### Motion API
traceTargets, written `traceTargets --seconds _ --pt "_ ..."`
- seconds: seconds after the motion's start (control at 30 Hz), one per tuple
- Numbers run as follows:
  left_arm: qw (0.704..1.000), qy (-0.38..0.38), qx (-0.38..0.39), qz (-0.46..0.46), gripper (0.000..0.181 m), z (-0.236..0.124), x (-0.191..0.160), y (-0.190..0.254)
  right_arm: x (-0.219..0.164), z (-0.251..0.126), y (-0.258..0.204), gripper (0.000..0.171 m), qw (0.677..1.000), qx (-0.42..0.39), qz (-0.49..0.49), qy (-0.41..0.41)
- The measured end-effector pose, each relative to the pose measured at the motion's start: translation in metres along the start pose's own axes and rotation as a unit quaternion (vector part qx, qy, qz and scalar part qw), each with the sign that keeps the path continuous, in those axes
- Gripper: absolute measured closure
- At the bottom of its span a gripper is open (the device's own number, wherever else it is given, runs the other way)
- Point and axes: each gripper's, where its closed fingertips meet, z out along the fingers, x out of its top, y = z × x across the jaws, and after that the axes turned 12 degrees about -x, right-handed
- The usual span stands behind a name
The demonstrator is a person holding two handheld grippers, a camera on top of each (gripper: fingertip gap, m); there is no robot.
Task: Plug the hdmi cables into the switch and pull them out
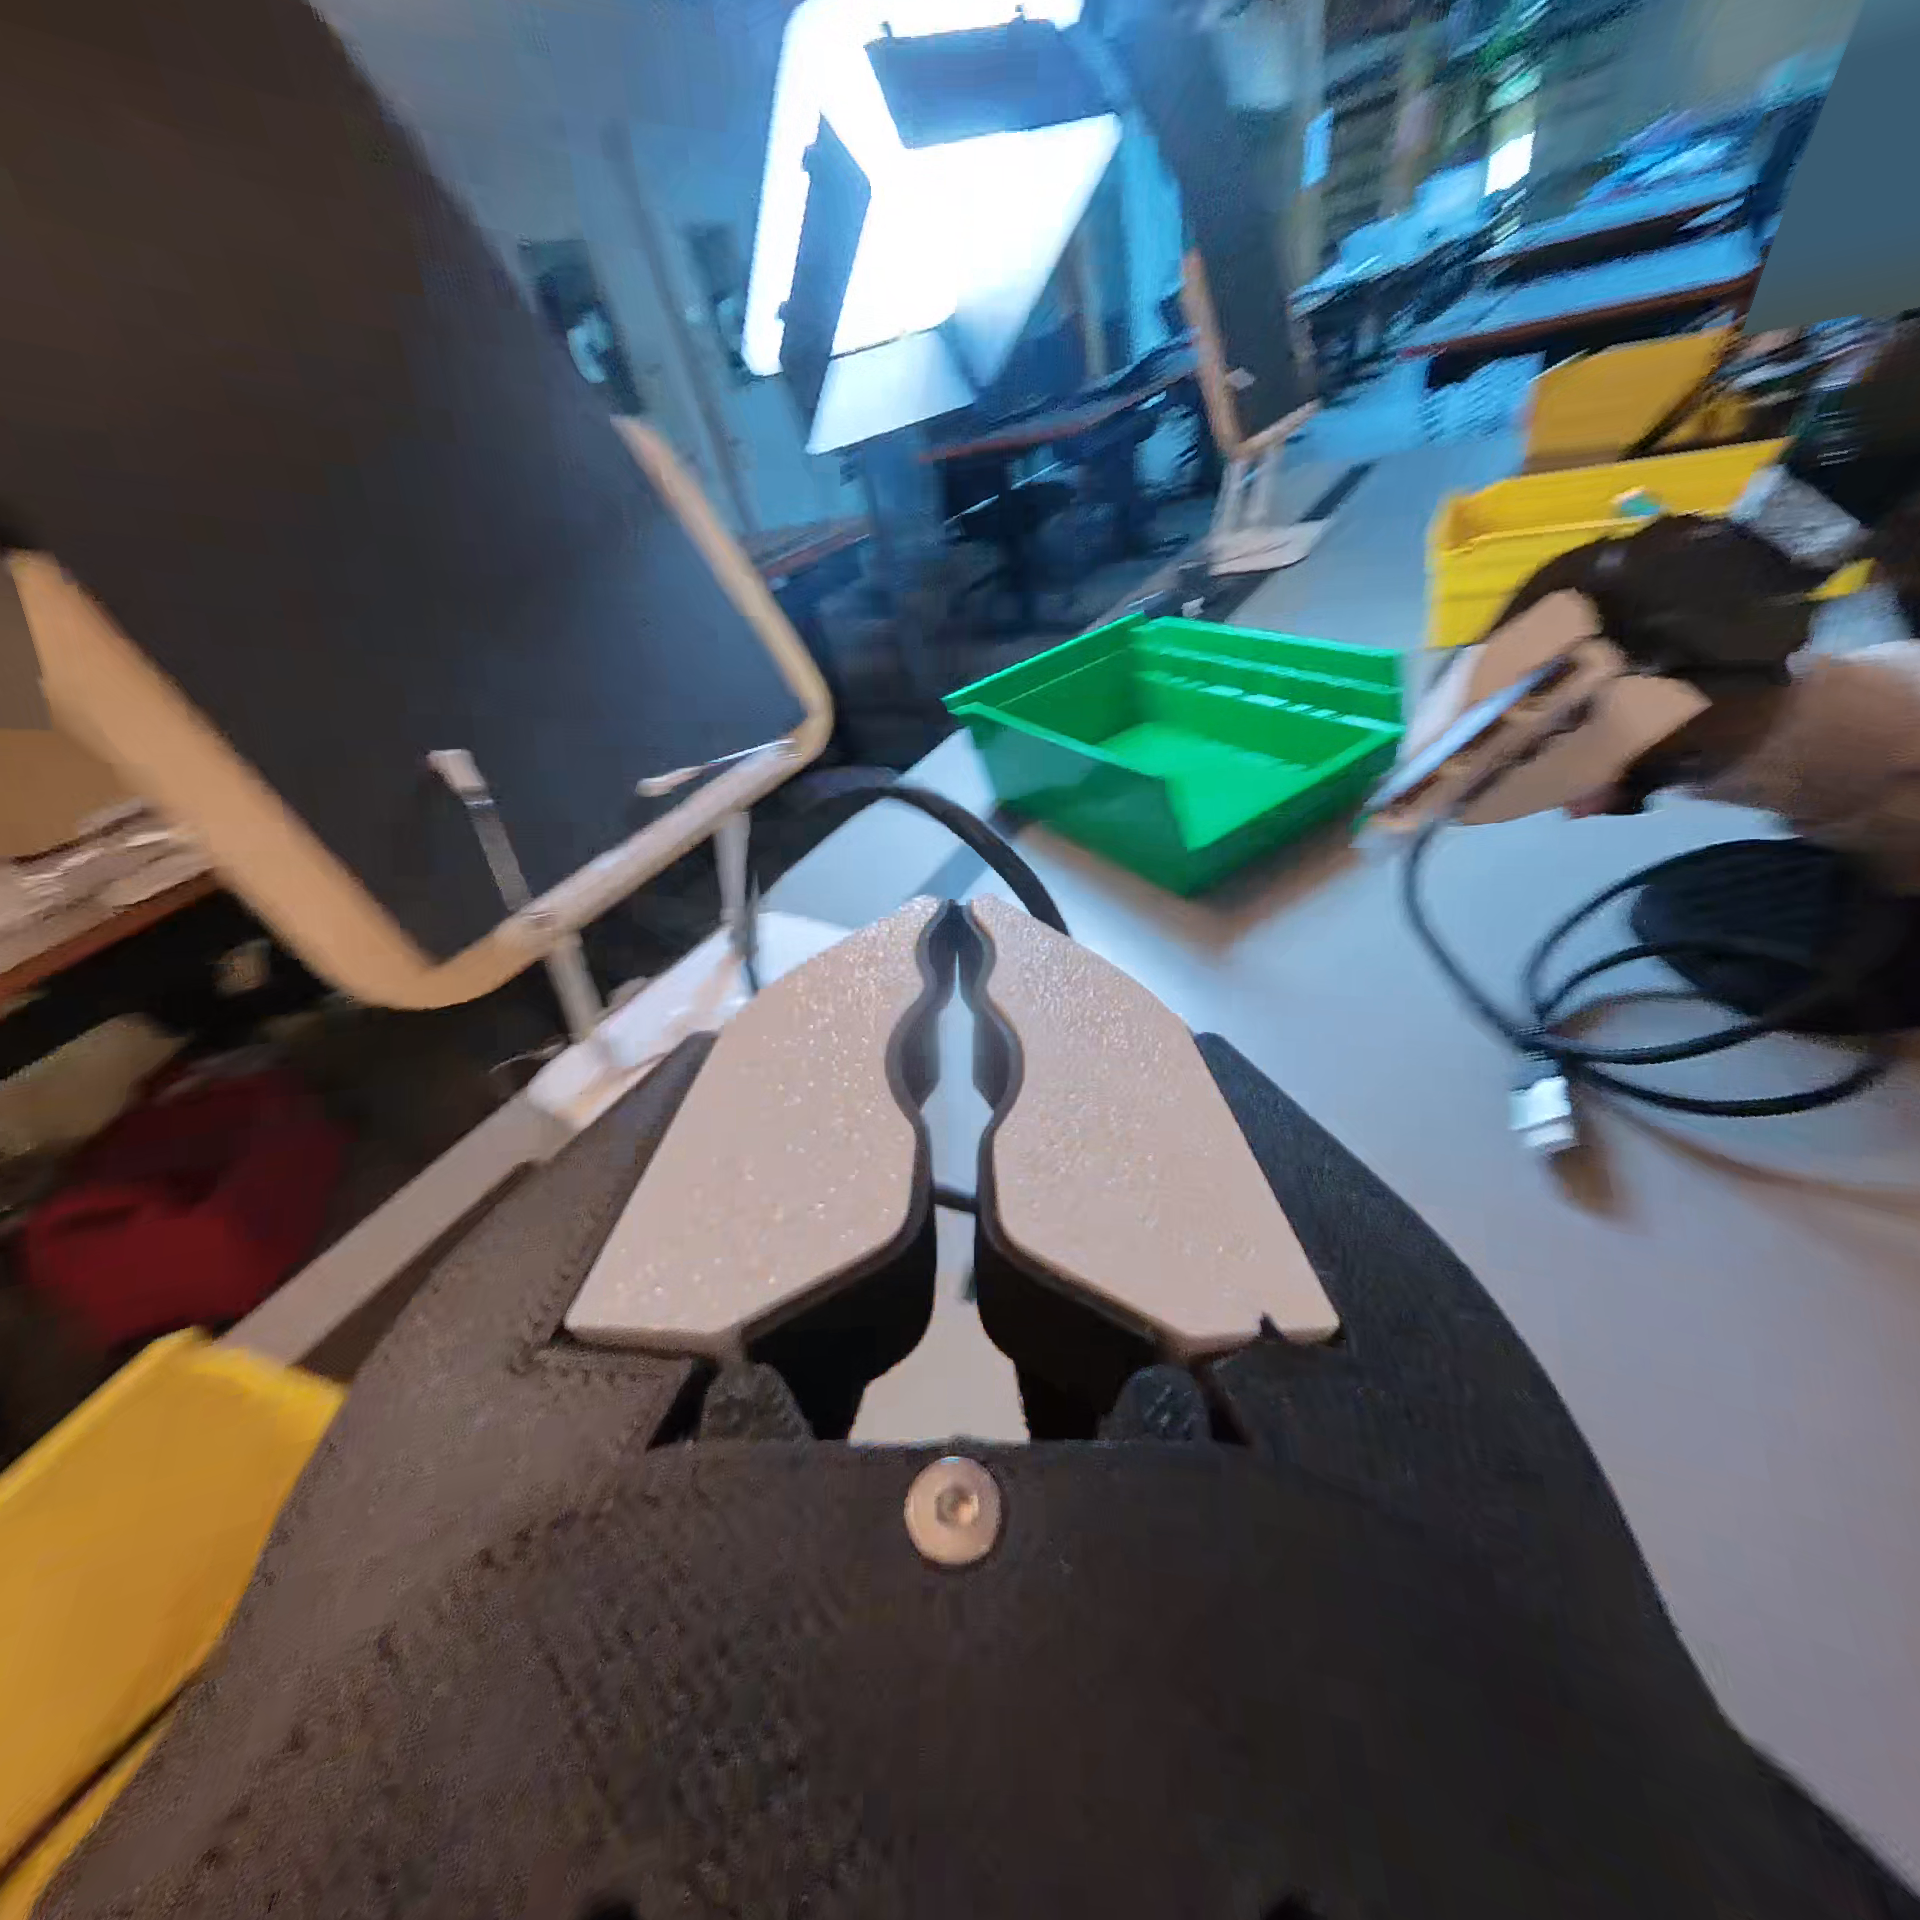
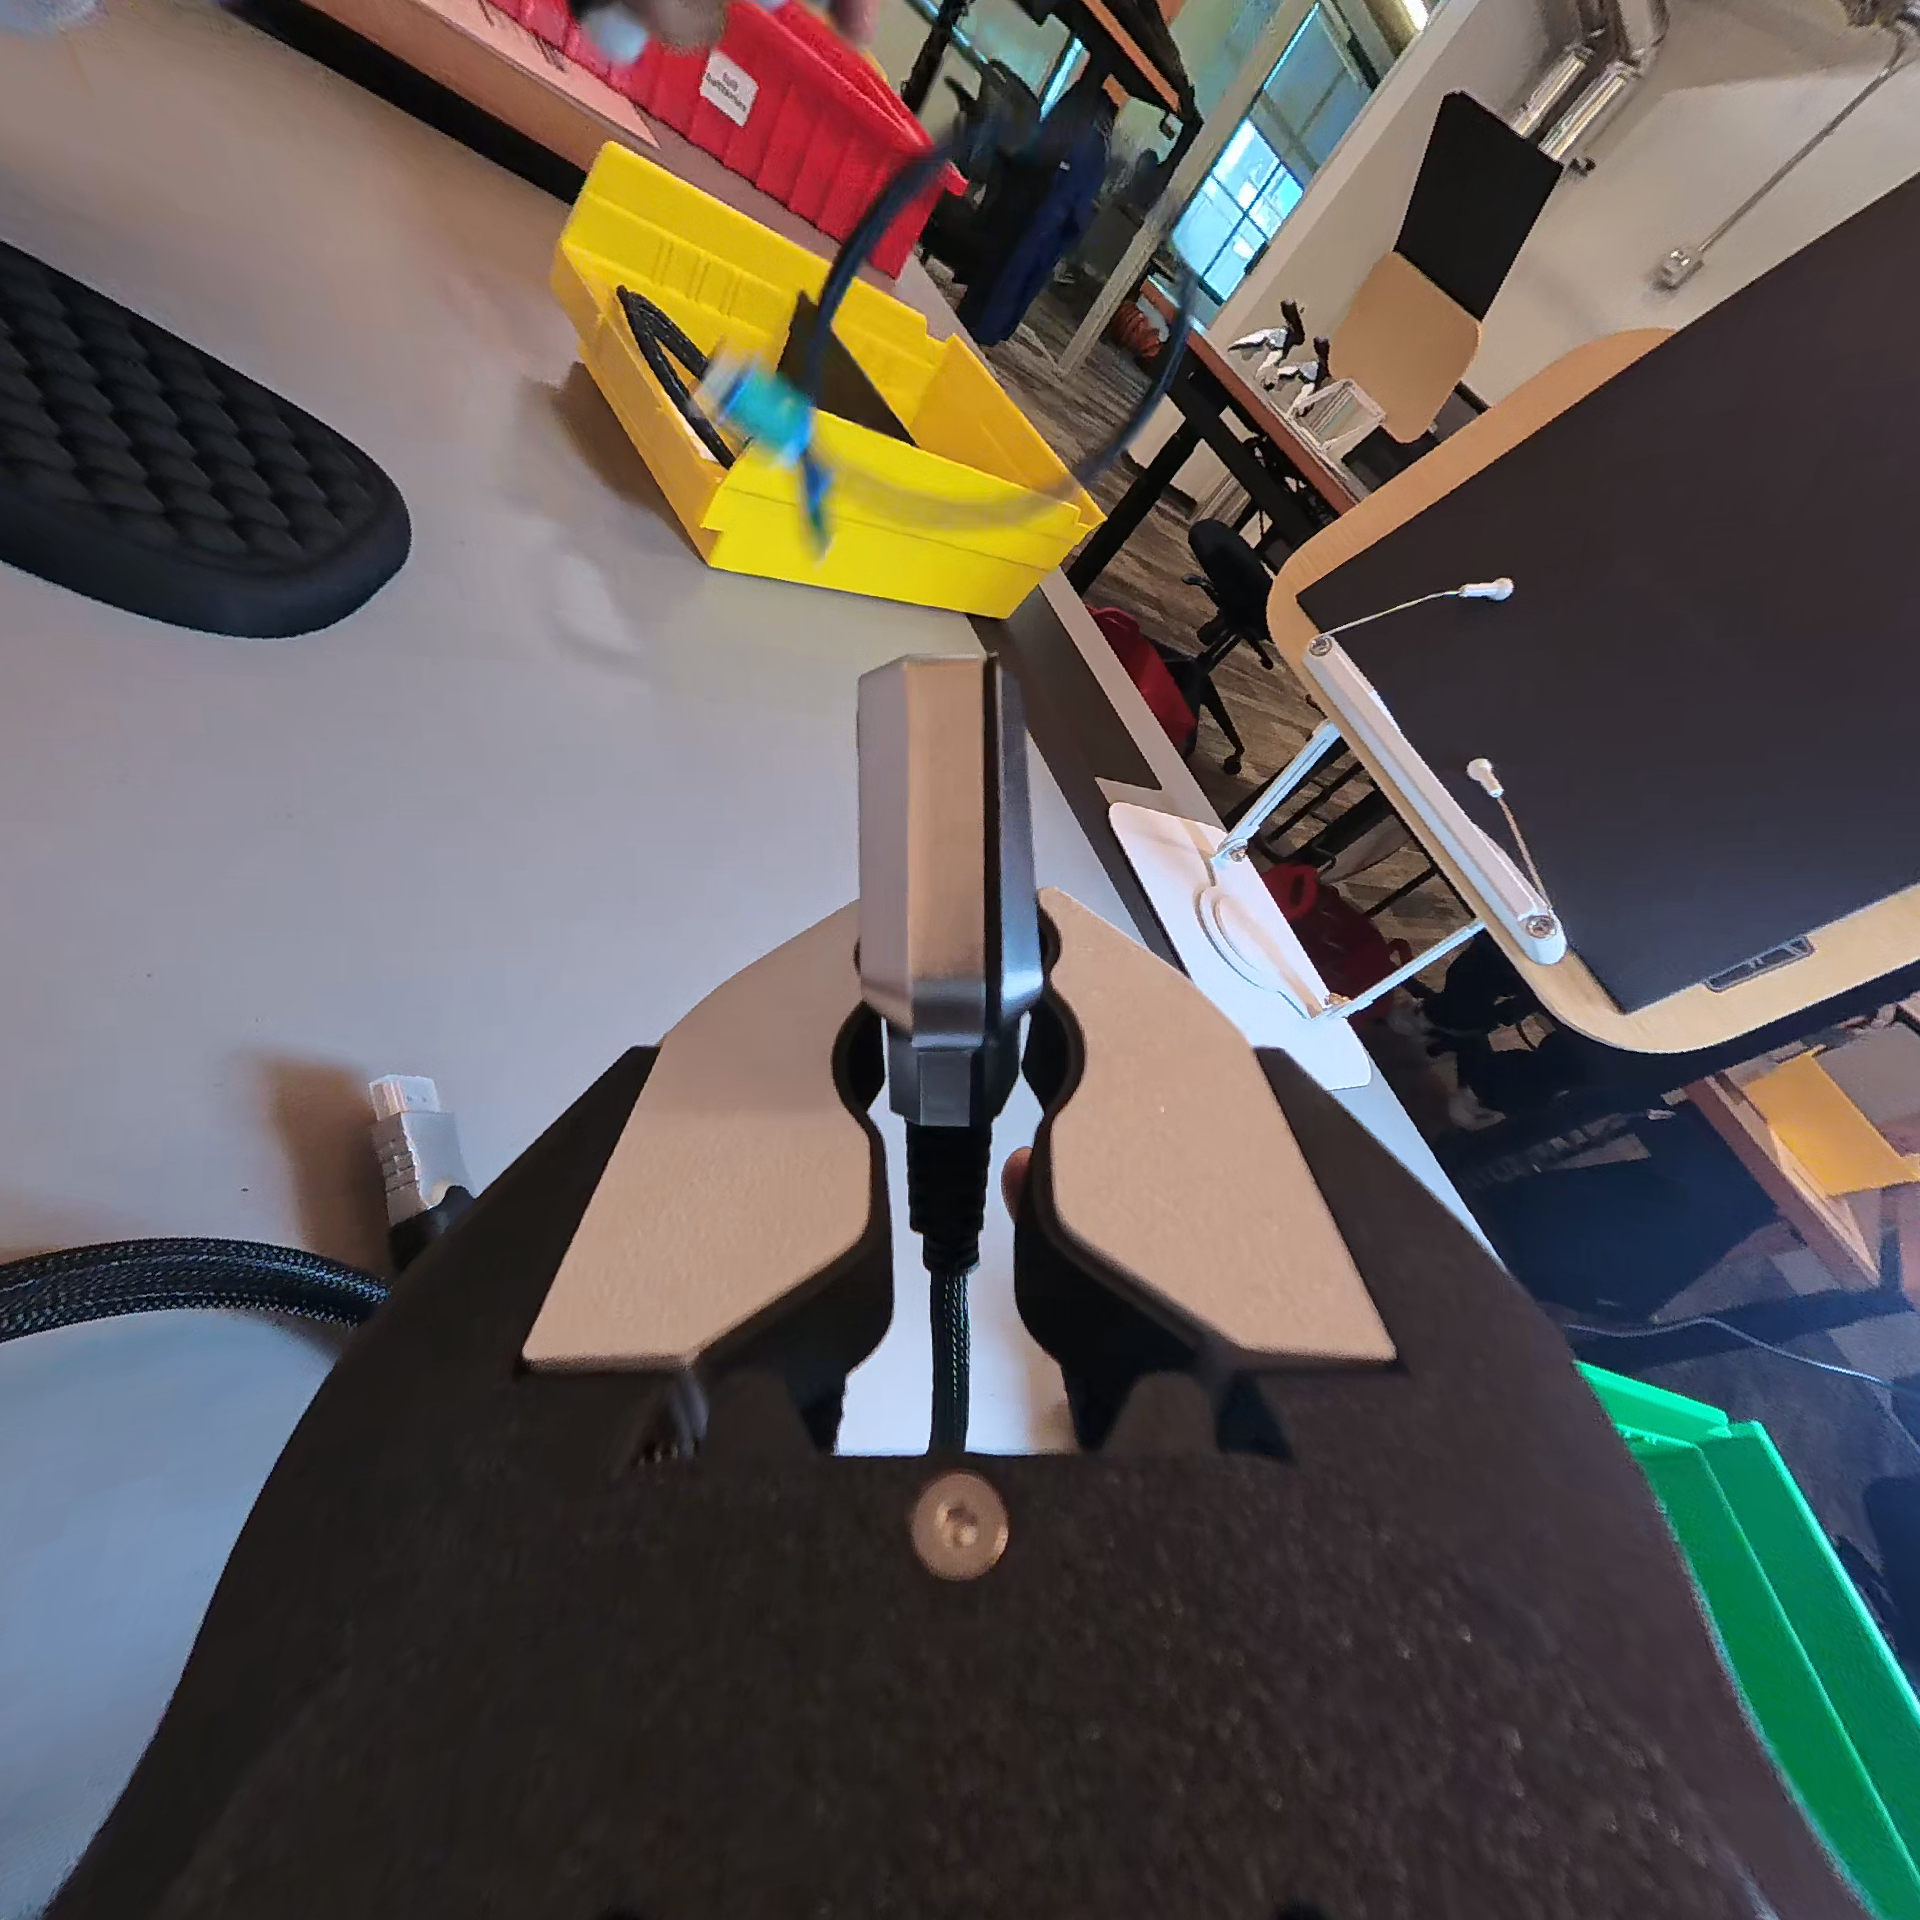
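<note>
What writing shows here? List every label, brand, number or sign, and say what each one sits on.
White sticker on the red bin: dark print, too small and tilted to read.
Wall papers in the far background: too blurred to read.
hdmi plug in the right gripper: no marking visible.
Green bin and yellow bin: no text seen.

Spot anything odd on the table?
A thin black cable with a small blue-green part dangles, blurred, in mid-air above the yellow bin rather than lying down. A silver plug lies loose beside the right gripper.
</note>
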Motion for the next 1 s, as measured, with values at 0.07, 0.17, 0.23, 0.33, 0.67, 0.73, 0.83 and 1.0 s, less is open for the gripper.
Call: traceTargets --seconds 0.07,0.17,0.23,0.33,0.67,0.73,0.83,1.0 --pt "0.998 0.013 -0.049 -0.023 0.181 0.026 -0.017 0.032 -0.001 0.0 0.002 0.149 1.0 -0.004 0.006 0.0" --pt "0.994 -0.038 -0.091 -0.044 0.181 0.06 -0.065 0.064 -0.006 0.001 0.005 0.149 1.0 -0.006 0.015 -0.006" --pt "0.988 -0.093 -0.116 -0.042 0.181 0.076 -0.099 0.08 -0.01 0.002 0.008 0.149 1.0 -0.009 0.019 -0.01" --pt "0.98 -0.14 -0.13 -0.052 0.181 0.094 -0.13 0.097 -0.013 0.001 0.013 0.149 1.0 -0.014 0.025 -0.014" --pt "0.883 -0.307 -0.313 0.168 0.14 0.152 -0.177 0.182 -0.015 -0.005 0.026 0.149 0.998 -0.023 0.053 -0.006" --pt "0.854 -0.343 -0.337 0.2 0.142 0.162 -0.19 0.185 -0.016 -0.006 0.027 0.149 0.998 -0.025 0.056 -0.006" --pt "0.829 -0.405 -0.332 0.195 0.167 0.166 -0.204 0.18 -0.019 -0.008 0.031 0.149 0.998 -0.032 0.053 -0.01" --pt "0.862 -0.476 -0.172 0.022 0.169 0.14 -0.198 0.15 -0.024 -0.012 0.041 0.149 0.997 -0.042 0.067 -0.012"
